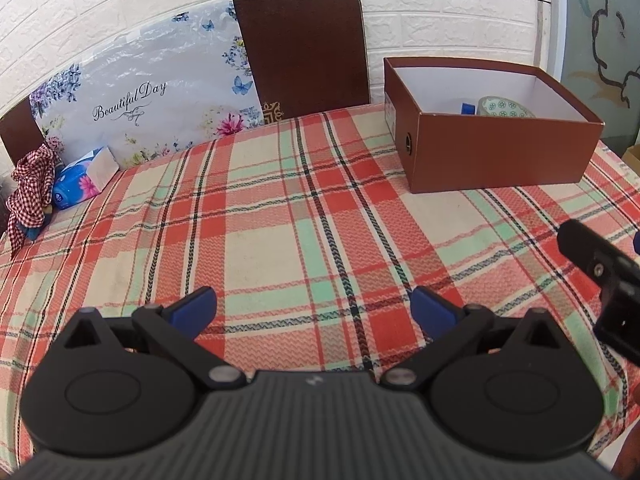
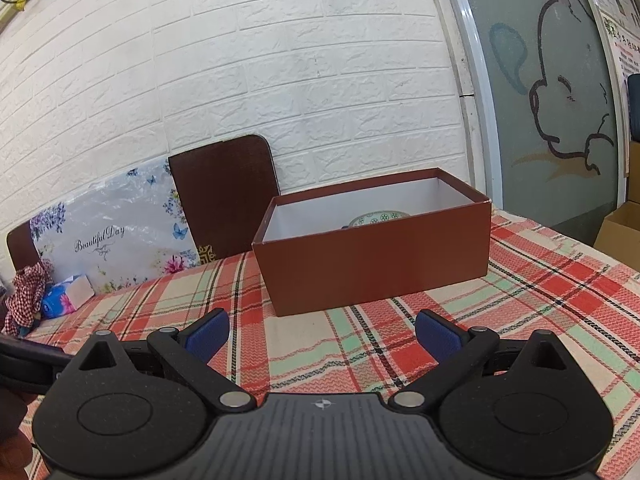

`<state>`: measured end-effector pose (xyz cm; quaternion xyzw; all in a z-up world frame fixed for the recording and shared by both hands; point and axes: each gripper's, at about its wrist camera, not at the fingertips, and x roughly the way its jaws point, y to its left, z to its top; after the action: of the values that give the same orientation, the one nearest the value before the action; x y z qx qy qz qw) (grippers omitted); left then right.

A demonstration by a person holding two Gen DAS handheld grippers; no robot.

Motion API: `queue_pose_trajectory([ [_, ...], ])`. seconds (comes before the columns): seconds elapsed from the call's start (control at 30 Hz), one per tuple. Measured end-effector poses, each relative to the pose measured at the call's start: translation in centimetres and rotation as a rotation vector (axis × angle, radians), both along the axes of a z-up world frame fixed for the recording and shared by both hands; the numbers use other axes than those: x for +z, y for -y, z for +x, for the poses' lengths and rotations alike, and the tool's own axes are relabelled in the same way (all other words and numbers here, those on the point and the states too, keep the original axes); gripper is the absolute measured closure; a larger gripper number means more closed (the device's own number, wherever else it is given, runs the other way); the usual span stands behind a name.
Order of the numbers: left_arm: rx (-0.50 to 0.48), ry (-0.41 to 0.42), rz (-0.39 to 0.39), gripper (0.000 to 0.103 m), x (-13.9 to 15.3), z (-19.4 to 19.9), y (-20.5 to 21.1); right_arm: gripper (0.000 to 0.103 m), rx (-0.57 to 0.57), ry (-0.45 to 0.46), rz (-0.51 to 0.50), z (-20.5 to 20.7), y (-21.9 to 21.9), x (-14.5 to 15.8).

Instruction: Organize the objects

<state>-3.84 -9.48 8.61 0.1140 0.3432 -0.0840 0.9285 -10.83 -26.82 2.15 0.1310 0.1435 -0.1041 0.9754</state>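
Note:
An open brown cardboard box (image 1: 500,152) stands at the far right of the plaid-covered table (image 1: 280,220). Inside it lie a green patterned bowl (image 1: 505,109) and a small blue object (image 1: 467,109), both partly hidden by the box wall. The box (image 2: 376,272) and bowl rim (image 2: 378,218) also show in the right wrist view. My left gripper (image 1: 314,306) is open and empty above the table's front. My right gripper (image 2: 322,332) is open and empty, a short way in front of the box. Part of the right gripper shows at the left view's right edge (image 1: 600,272).
A blue tissue pack (image 1: 86,178) and a red checked cloth (image 1: 32,188) lie at the far left. A floral board (image 1: 140,100) and a dark brown board (image 1: 304,52) lean on the white brick wall. A cardboard carton (image 2: 624,232) stands off the table's right.

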Motion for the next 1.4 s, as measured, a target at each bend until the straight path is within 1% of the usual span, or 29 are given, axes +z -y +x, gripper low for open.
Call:
queue_pose_trajectory([
  [0.2,-0.02,0.013,0.002,0.0,0.5,0.2,0.7,0.003,-0.03,0.039,0.014,-0.4,0.7,0.6],
  [0.37,-0.024,-0.033,-0.006,0.0,-0.1,0.3,0.7,0.002,-0.028,0.01,0.043,0.0,1.0,0.0],
  [0.57,-0.019,-0.038,-0.003,0.0,-0.1,0.1,0.6,0.002,-0.02,0.019,0.031,-0.2,1.0,0.1],
  [0.87,-0.017,-0.089,0.042,0.0,-1.3,-0.4,0.6,0.002,-0.011,-0.004,0.05,0.0,1.2,-0.4],
  [1.4,-0.02,-0.13,0.027,0.0,-2.0,-0.3,0.4,0.002,-0.004,-0.021,0.055,0.2,1.2,-0.7],
])
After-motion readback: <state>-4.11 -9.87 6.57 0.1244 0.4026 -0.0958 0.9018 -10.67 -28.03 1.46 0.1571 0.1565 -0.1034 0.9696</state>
